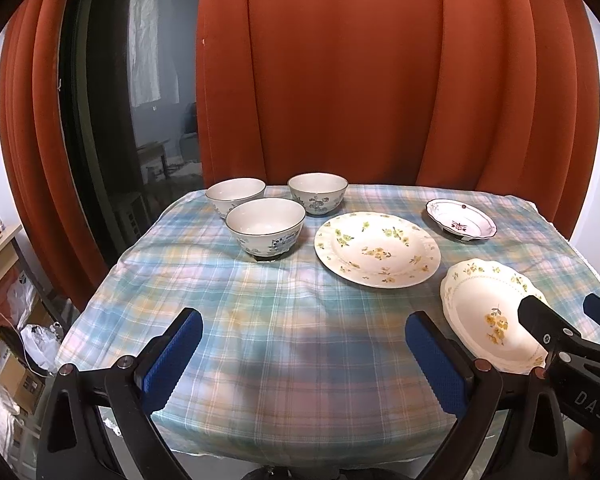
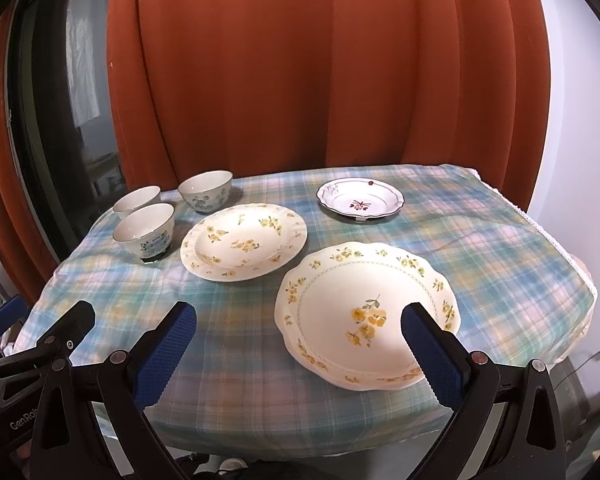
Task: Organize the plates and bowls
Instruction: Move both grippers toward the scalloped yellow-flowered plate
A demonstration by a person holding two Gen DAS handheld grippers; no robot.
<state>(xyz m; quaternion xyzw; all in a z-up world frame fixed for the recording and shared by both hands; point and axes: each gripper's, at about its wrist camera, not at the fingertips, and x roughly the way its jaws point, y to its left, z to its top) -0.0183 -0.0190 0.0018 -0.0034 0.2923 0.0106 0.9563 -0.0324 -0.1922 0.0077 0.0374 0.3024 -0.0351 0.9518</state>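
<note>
1. Left wrist view: nearest the camera, the left gripper (image 1: 302, 356) fills the bottom of the frame. Its jaws stand wide apart with nothing between them, only bare checked tablecloth (image 1: 260, 320).
2. At lower right, the right gripper (image 1: 562, 312) reaches in over the scalloped plate (image 1: 484, 300); from here I cannot tell whether it touches the plate.
3. The three bowls (image 1: 266, 222) cluster above and slightly left of the left jaws, close together. The round flowered plate (image 1: 376, 250) lies right of centre, just beside the nearest bowl. The small plate (image 1: 460, 218) with the dark rim sits at upper right, apart from the others.
4. Right wrist view: the right gripper (image 2: 298, 352) is also open and empty. The scalloped plate (image 2: 364, 312) lies flat directly ahead, its right part passing behind the right finger, its near edge between the fingers.
5. I judge the right hand far nearer this plate, and the left hand better placed for the bowls (image 2: 144, 226) at left centre.
6. The round flowered plate (image 2: 244, 242) sits above left, just beside the scalloped one; the small plate (image 2: 360, 200) lies beyond.
7. The cloth looks soft and rumpled. Rust-red curtains (image 2: 320, 60) hang behind the table, with a dark window (image 2: 60, 80) at left.
</note>
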